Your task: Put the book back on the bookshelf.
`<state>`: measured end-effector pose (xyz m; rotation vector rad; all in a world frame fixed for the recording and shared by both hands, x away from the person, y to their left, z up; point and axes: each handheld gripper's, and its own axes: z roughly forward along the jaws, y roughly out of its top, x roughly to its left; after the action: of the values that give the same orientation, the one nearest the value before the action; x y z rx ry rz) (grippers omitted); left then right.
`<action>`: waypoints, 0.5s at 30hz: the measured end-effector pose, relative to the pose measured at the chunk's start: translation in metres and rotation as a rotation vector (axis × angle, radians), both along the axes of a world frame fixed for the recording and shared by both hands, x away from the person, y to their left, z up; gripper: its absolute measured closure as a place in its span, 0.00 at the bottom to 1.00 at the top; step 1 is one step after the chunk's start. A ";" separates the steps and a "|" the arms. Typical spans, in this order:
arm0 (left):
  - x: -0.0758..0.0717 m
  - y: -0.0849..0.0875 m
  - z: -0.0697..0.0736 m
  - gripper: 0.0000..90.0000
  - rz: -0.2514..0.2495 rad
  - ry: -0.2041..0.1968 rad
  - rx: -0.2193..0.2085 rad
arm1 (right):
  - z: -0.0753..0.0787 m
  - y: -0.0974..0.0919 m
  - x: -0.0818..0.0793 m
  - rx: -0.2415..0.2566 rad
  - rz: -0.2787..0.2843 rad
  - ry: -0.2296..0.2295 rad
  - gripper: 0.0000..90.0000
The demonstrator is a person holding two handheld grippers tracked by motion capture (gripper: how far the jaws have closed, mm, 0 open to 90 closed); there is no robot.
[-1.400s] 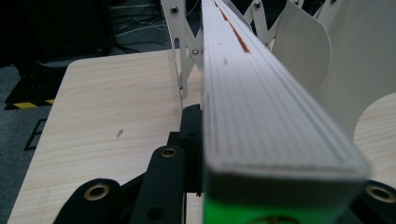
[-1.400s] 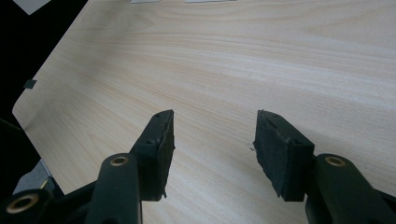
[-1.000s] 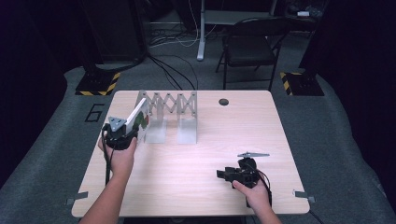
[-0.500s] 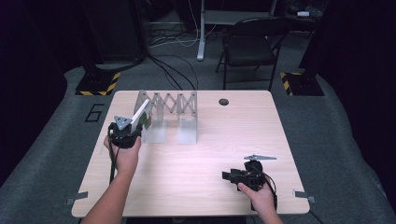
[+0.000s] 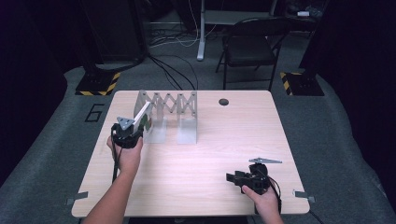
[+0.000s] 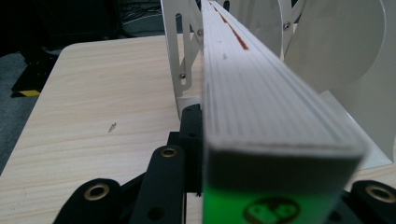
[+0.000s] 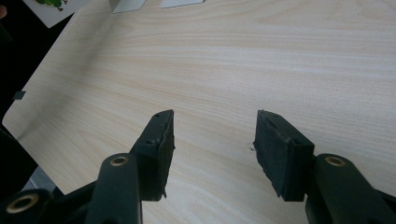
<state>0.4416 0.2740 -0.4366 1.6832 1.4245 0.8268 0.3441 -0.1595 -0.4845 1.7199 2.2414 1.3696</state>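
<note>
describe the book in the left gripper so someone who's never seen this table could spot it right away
Start at the white accordion-style rack standing at the far left of the wooden table. At its left end, the left gripper clamps a thin white book, tilted toward the rack. It is the one loose item there, with a green patch on its cover.

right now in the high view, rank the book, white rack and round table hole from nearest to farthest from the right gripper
From the right gripper, at the near right edge:
1. White rack, up and left at mid table.
2. Round table hole, at the far edge.
3. Book, far left, in the left gripper.

The rack and hole are close.
</note>
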 end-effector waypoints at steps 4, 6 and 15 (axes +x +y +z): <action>0.003 -0.001 -0.005 0.84 0.009 0.001 0.000 | 0.000 -0.003 -0.001 0.002 -0.007 -0.004 0.52; 0.004 -0.001 -0.007 0.84 0.010 0.003 -0.005 | 0.000 -0.004 -0.001 0.003 -0.007 -0.003 0.52; 0.008 -0.008 -0.012 0.84 0.013 0.011 0.002 | 0.000 -0.005 -0.002 0.001 -0.013 -0.010 0.52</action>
<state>0.4497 0.2664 -0.4490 1.6836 1.4435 0.8277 0.3417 -0.1643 -0.4844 1.7204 2.2205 1.3746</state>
